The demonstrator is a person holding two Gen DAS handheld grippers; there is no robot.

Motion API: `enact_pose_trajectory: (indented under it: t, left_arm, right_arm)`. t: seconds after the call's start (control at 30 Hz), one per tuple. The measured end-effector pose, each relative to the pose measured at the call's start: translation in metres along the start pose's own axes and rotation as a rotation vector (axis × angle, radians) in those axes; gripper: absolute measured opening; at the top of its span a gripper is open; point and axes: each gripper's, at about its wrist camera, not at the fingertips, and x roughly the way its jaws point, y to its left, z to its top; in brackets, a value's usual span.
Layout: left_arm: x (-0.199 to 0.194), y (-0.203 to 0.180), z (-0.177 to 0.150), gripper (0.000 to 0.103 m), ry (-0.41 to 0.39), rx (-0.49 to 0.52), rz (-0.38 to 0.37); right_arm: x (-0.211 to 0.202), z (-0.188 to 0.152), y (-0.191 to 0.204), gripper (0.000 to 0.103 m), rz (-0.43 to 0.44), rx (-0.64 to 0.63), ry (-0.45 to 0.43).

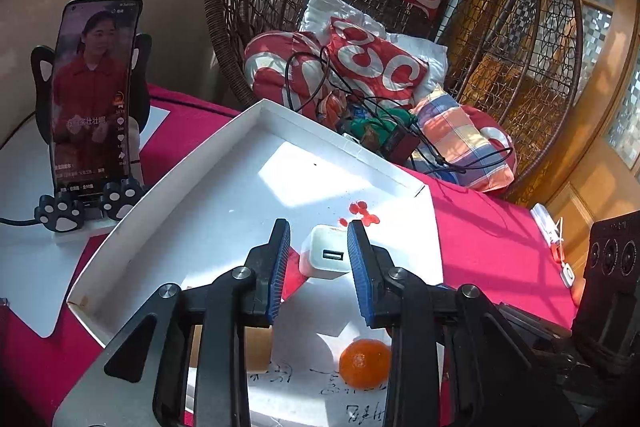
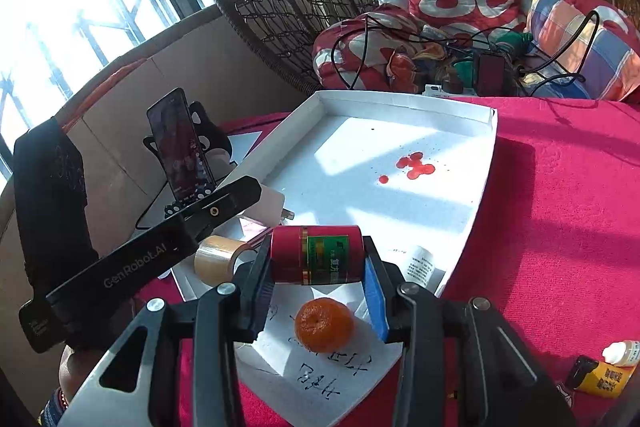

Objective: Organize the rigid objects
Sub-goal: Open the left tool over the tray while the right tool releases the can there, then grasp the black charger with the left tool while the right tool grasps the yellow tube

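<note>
**Two tongs over a white tray on a red-covered table**

A table draped in a red cloth [image 2: 560,227] is shown in sunlight beside a window, with a wicker hanging chair [image 1: 500,7] full of cushions behind it. A shallow white tray [image 2: 472,227] is set on the cloth; its floor is marked with red stains [image 2: 414,165]. A phone [image 1: 94,95] is propped upright in a black stand to the tray's left.

In the left wrist view, the left tongs [image 1: 318,259] are seen partly open above the tray's near end. A white charger [image 1: 326,257] is framed between the two blue pads, its socket face turned toward the camera. It lies close against the right pad, while a clear gap is left at the left pad; whether the right pad touches it cannot be told. No grip on it is seen.

In the right wrist view, the right tongs [image 2: 318,267] are closed on a red can [image 2: 316,255] with a green label. The can is held crosswise, its two ends pressed by the pads, above the near edge of the tray.

A small orange [image 2: 324,325] is seen on a white sheet with handwriting, below and nearer than the can. A roll of tape [image 2: 218,259] lies just left of the right tongs. A yellow bottle [image 2: 604,379] lies well apart at the lower right.
</note>
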Motion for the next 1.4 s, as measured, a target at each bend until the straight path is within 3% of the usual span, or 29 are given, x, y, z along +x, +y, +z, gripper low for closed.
enact_pose_trajectory:
  t: [0.03,0.07,0.1,0.13,0.23,0.27,0.33,0.53,0.9,1.03,1.17,1.33,1.4]
  left_arm:
    - [-0.001,0.001,0.001,0.058,-0.006,-0.008,0.014]
    - [-0.004,0.001,0.001,0.085,-0.018,-0.016,0.023]
    - [-0.008,0.001,0.001,0.094,-0.037,-0.02,0.032]
    - [-0.012,0.001,0.001,0.094,-0.064,-0.018,0.051]
    - [-0.028,-0.005,-0.003,0.096,-0.142,0.007,0.158]
    - [-0.034,-0.006,-0.005,0.103,-0.166,0.007,0.186]
    - [-0.044,-0.008,-0.009,0.103,-0.197,0.005,0.221]
    - [-0.07,-0.029,-0.024,0.103,-0.26,0.05,0.27]
    - [-0.088,-0.083,-0.059,0.103,-0.244,0.157,0.191]
    - [-0.095,-0.097,-0.068,0.103,-0.239,0.173,0.147]
    - [-0.099,-0.108,-0.073,0.103,-0.238,0.187,0.118]
    - [-0.099,-0.112,-0.08,0.103,-0.223,0.179,0.039]
    - [-0.094,-0.116,-0.084,0.103,-0.195,0.192,-0.009]
  right_arm:
    - [0.0,0.0,0.001,0.045,-0.007,-0.002,-0.004]
    - [-0.001,-0.002,0.002,0.06,-0.016,-0.01,-0.016]
    - [-0.004,-0.003,0.004,0.069,-0.02,-0.019,-0.03]
    - [-0.006,-0.004,0.005,0.085,-0.025,-0.028,-0.047]
    - [-0.015,-0.008,0.007,0.088,-0.031,-0.035,-0.078]
    - [-0.019,-0.01,0.007,0.092,-0.027,-0.029,-0.087]
    - [-0.026,-0.014,0.007,0.103,-0.018,-0.023,-0.109]
    - [-0.051,-0.029,0.009,0.103,-0.04,-0.065,-0.173]
    - [-0.111,-0.052,-0.01,0.103,-0.078,-0.056,-0.301]
    - [-0.134,-0.06,-0.019,0.103,-0.146,-0.064,-0.363]
    - [-0.164,-0.068,-0.03,0.103,-0.225,-0.067,-0.479]
    - [-0.208,-0.078,-0.042,0.103,-0.383,-0.04,-0.642]
    - [-0.219,-0.078,-0.048,0.103,-0.455,-0.004,-0.654]
